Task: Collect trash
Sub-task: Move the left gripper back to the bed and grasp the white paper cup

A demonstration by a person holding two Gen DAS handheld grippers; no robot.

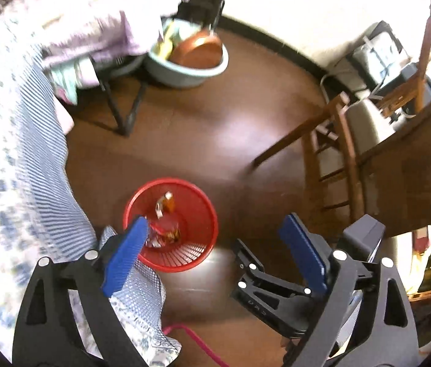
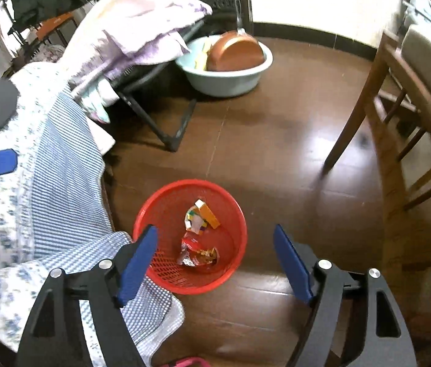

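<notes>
Glossy dark wood floor (image 2: 261,140), wooden chair (image 2: 405,116), pale wall (image 2: 322,0) with dark skirting.

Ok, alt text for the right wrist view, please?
Open right gripper hangs above a red mesh basket on a dark wood floor, with crumpled wrappers inside. Blue patterned bedding lies left; a pale basin sits beyond.

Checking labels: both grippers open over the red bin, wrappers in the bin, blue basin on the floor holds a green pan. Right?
One error: the pan is brown, not green; the right wrist view shows it clearly. The rest holds: left gripper and right gripper are both open with nothing between the fingers, the wrappers lie in the red bin, and the blue basin stands on the floor.
</notes>
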